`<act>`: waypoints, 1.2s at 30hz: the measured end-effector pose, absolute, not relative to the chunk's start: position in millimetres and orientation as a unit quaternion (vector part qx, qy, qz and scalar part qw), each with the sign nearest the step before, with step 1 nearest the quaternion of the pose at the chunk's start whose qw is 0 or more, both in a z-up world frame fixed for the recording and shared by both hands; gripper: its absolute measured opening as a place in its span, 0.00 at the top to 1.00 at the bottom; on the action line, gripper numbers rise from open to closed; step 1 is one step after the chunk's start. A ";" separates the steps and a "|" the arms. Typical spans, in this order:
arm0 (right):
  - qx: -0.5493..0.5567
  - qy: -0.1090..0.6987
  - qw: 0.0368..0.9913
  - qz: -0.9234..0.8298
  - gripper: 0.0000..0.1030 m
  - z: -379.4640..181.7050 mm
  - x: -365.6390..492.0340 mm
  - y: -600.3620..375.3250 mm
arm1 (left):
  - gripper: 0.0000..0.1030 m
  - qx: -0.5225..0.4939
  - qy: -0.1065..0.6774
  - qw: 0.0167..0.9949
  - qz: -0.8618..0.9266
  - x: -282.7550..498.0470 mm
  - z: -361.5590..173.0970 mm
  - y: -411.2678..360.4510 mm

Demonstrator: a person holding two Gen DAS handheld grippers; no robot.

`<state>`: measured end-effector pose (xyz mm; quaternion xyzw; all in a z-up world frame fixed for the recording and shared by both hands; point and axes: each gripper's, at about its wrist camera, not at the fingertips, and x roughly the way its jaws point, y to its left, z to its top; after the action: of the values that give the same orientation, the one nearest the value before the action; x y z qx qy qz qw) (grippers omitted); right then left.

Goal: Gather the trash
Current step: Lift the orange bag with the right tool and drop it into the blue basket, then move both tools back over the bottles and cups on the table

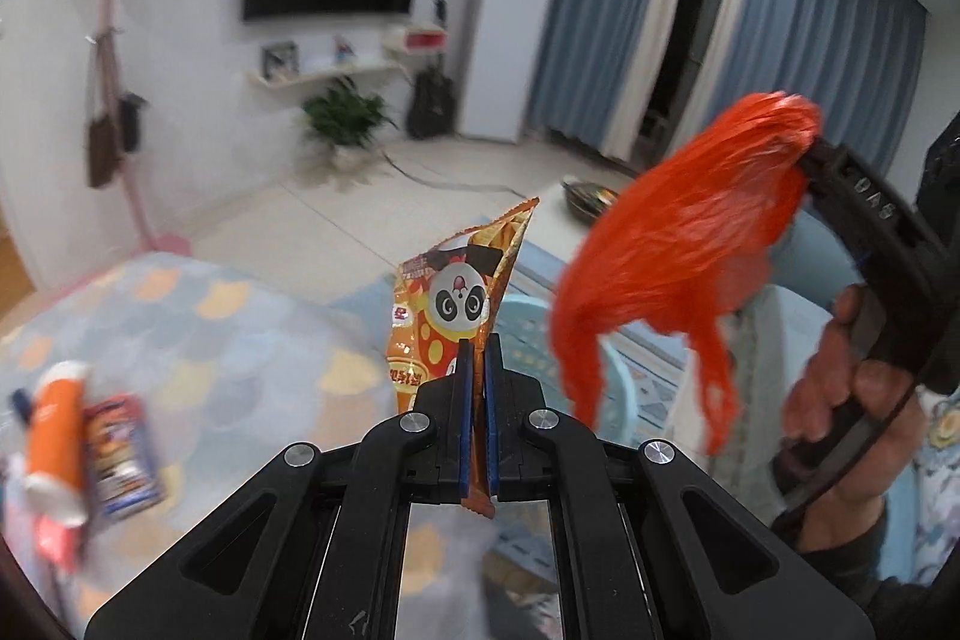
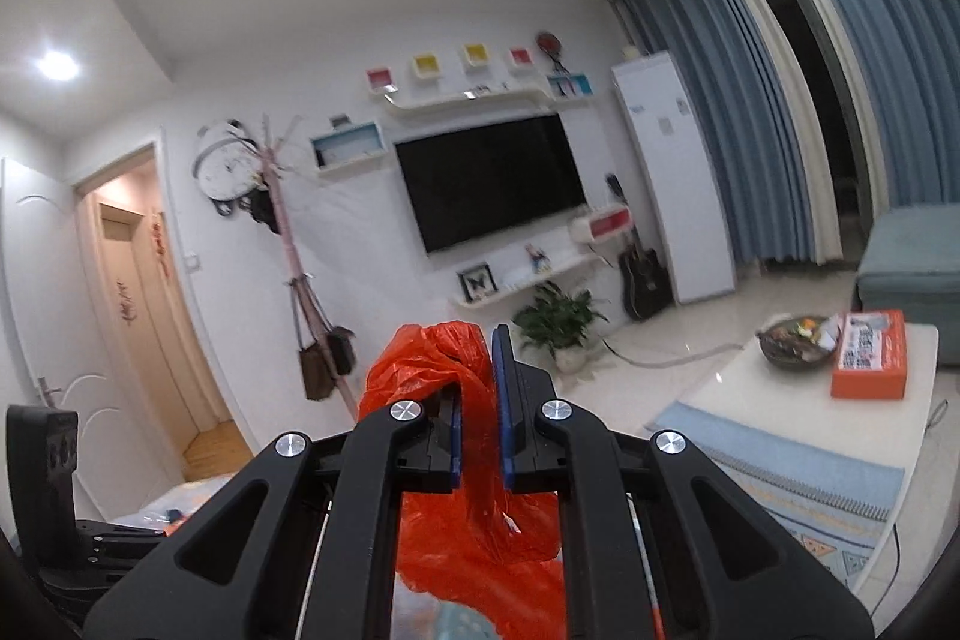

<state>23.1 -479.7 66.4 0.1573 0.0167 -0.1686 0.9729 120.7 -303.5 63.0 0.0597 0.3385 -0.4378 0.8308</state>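
Note:
My left gripper (image 1: pixel 478 352) is shut on an orange snack wrapper (image 1: pixel 447 304) with a panda face, held upright above the patterned surface. To its right, my right gripper (image 1: pixel 807 154) holds an orange plastic bag (image 1: pixel 672 250) that hangs down, apart from the wrapper. In the right wrist view my right gripper (image 2: pixel 477 376) is shut on the same orange bag (image 2: pixel 474 520), which bunches between the blue pads and drapes below. The left gripper's body (image 2: pixel 48 490) shows at the lower left.
An orange-and-white tube (image 1: pixel 57 436) and a small blue packet (image 1: pixel 123 460) lie on the patterned cloth (image 1: pixel 240 340) at left. A light blue basket (image 1: pixel 528 334) stands behind the wrapper. A white coffee table (image 2: pixel 780 400) bears a bowl (image 2: pixel 792 346) and an orange box (image 2: pixel 870 352).

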 end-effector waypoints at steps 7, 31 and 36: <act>0.181 0.081 0.966 -0.164 0.93 21.5 71.1 -514.5 | 0.96 0.046 0.426 0.776 -0.462 169.1 17.8 -363.9; 0.260 0.144 0.936 -0.189 0.26 -51.1 49.6 -518.1 | 0.46 0.075 0.425 0.827 -0.361 160.6 8.3 -317.0; 0.278 0.143 0.933 -0.179 0.25 -56.9 29.9 -493.2 | 0.45 0.071 0.393 0.852 -0.337 135.1 19.7 -274.8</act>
<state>29.9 -493.2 -56.9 0.2776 0.1433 -0.1788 0.9330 135.1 -274.8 19.7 0.0710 0.3935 -0.3370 0.8524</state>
